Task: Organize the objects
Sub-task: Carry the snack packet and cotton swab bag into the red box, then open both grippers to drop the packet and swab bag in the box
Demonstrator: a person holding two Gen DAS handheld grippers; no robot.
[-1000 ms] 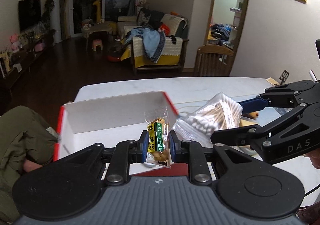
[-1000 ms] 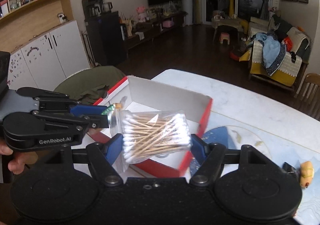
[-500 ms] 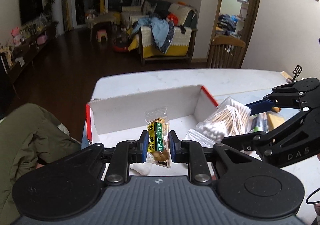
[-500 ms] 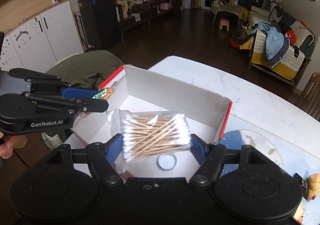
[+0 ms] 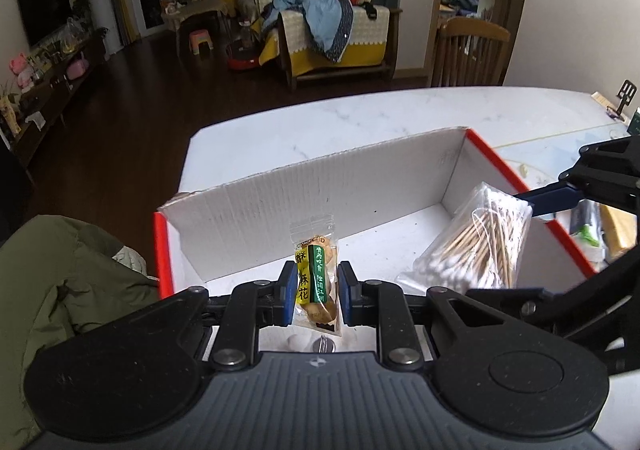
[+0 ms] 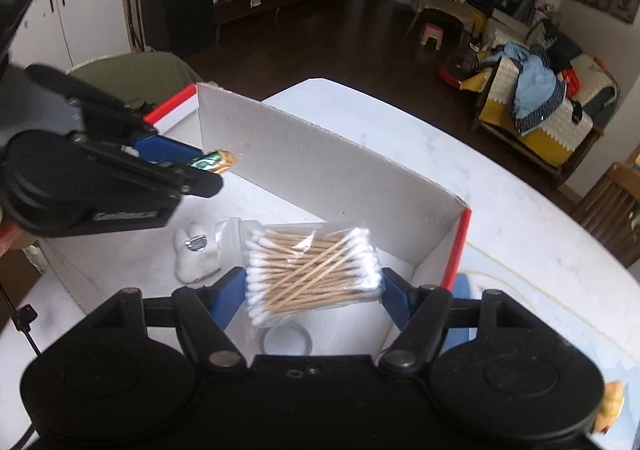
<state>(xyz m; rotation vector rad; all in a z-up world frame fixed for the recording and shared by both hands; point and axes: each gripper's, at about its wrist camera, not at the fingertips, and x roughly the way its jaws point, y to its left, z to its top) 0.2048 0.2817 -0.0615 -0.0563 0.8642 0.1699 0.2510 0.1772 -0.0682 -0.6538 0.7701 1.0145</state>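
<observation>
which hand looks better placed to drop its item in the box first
Probably right. The right gripper holds the cotton swab bag well inside the box, over bare floor. The left gripper holds its snack packet nearer the box's near edge.

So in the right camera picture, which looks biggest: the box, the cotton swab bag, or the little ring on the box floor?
Largest to smallest, as they look in that view:
1. The box
2. The cotton swab bag, held in the right tongs, so nearness makes it look bigger
3. The little ring, partly hidden by the bag
</observation>
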